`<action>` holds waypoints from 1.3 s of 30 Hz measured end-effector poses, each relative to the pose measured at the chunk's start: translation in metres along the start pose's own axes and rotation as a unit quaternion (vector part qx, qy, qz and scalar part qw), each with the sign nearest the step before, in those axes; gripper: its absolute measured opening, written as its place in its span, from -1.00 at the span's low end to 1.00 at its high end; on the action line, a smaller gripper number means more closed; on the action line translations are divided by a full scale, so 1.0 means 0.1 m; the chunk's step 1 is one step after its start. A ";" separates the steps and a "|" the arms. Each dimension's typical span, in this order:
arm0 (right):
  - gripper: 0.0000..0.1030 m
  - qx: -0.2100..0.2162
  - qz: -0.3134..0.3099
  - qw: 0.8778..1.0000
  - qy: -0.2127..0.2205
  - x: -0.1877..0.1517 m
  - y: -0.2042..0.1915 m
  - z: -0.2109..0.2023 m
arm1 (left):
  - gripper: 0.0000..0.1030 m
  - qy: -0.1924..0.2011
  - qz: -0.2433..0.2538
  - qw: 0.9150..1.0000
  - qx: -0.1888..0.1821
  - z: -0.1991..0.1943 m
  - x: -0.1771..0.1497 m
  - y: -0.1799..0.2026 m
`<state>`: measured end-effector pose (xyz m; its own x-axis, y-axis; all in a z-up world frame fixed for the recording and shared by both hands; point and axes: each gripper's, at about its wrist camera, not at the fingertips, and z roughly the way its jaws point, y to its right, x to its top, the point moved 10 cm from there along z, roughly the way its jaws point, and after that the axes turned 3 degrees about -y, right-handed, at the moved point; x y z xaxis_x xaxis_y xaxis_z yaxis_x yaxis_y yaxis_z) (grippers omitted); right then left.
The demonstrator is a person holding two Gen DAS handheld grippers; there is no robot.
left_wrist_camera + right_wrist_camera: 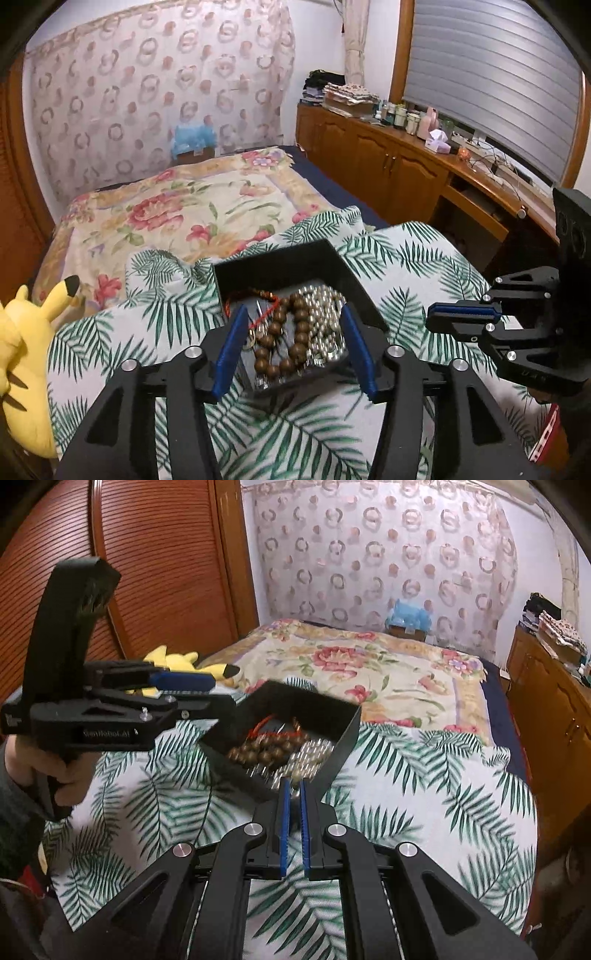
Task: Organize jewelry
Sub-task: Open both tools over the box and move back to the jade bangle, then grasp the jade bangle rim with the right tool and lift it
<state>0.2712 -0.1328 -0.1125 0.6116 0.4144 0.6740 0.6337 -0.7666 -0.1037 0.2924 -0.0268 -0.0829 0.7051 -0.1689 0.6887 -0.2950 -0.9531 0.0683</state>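
Note:
A black open box (306, 264) sits on a palm-leaf cloth (424, 266) and holds a brown wooden bead bracelet (291, 334), silver beads (325, 317) and a red cord piece (264, 301). My left gripper (293, 349) is open, its blue pads on either side of the box's near end. In the right wrist view the box (295, 705) is blurred. My right gripper (293, 794) is nearly shut at the box's near corner, with something small and silvery between the pads. The left gripper (218, 692) shows from the side there, and the right gripper (430, 321) in the left wrist view.
A yellow plush toy (22, 354) lies at the left of the cloth. A floral bedspread (192, 206) lies beyond the box. A wooden cabinet (388, 162) with bottles and clutter runs along the right under a window blind. A wooden wardrobe (147, 565) stands at the left.

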 end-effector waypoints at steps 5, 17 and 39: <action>-0.87 0.003 -0.002 1.000 -0.011 -0.24 -0.13 -0.02 | 0.02 -0.009 0.000 1.000 0.006 -0.11 -0.27 0.05; -0.54 0.025 0.000 0.999 -0.047 -0.78 -0.45 0.07 | 0.12 -0.040 -0.008 0.999 0.014 -0.19 -0.95 0.12; -0.84 0.022 -0.018 0.996 -0.089 -1.05 -0.61 0.33 | -0.19 -0.077 0.003 0.997 -0.019 -0.13 -1.49 0.52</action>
<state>0.1841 -0.1139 -0.2008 0.6600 0.5251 0.5372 0.6745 -0.7291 -0.1160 0.1637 -0.0475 -0.1727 0.7929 -0.2140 0.5706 -0.3219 -0.9421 0.0939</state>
